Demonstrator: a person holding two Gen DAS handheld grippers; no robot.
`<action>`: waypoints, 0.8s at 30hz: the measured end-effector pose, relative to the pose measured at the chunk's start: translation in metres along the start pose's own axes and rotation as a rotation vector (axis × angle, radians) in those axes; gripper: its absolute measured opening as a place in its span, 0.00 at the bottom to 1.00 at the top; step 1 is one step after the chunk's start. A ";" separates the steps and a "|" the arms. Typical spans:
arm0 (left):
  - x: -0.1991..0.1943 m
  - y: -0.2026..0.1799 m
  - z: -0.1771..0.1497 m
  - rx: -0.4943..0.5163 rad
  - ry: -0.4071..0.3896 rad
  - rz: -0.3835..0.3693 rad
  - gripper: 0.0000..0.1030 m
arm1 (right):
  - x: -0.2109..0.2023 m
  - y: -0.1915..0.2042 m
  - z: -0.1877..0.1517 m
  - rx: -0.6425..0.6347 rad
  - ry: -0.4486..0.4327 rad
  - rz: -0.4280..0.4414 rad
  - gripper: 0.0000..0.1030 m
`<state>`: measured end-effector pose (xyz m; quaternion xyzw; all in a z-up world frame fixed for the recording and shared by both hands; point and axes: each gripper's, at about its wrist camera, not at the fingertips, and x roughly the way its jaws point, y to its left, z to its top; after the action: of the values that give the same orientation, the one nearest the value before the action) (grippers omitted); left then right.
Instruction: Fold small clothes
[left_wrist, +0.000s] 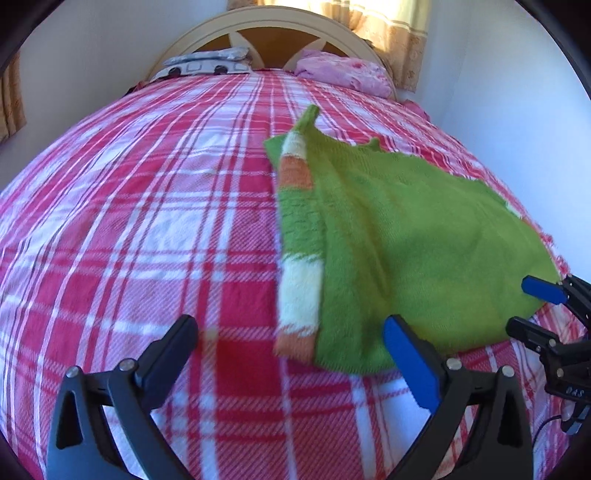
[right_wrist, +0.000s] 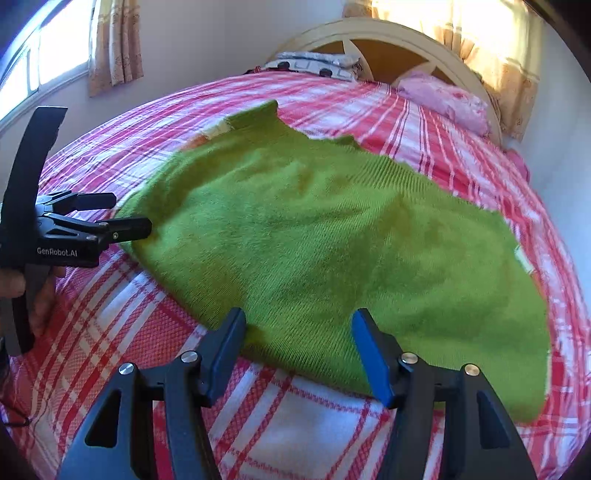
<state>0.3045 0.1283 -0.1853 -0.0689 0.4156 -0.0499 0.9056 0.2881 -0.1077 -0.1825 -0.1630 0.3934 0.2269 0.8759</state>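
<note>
a: where does the folding stand?

b: early, by the look of it. the green sweater lies spread on the red plaid bed, back up, its near hem toward the tools. one striped sleeve is laid in along the sweater's left edge, which reads as a first fold. the body is not yet folded, and the right side is not settled.

a: and the tools?

b: both released, holding nothing. the left tool hovers near the sweater's near-left corner, fingers wide apart, the sleeve cuff between them in the view. the right tool is spread at the near hem, close to the cloth; whether it touches is not clear.

a: what does each camera add?

b: the left wrist view shows the striped sleeve in full, green, cream and orange. the right wrist view shows only a scrap of it at the far left, but gives the whole green back, a pale patch at the sweater's right edge, and a window at far left. both show the headboard and the pink pillow.
</note>
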 end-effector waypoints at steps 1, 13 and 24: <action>-0.004 0.005 -0.001 -0.024 -0.015 -0.010 1.00 | -0.011 0.010 0.002 -0.047 -0.031 -0.005 0.59; -0.013 0.061 0.000 -0.260 -0.078 0.004 1.00 | -0.009 0.103 0.025 -0.366 -0.104 0.034 0.59; -0.014 0.083 0.003 -0.341 -0.101 -0.073 1.00 | 0.023 0.155 0.048 -0.476 -0.083 0.025 0.59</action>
<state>0.3000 0.2122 -0.1864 -0.2389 0.3691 -0.0081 0.8981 0.2501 0.0513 -0.1860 -0.3507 0.2943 0.3304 0.8254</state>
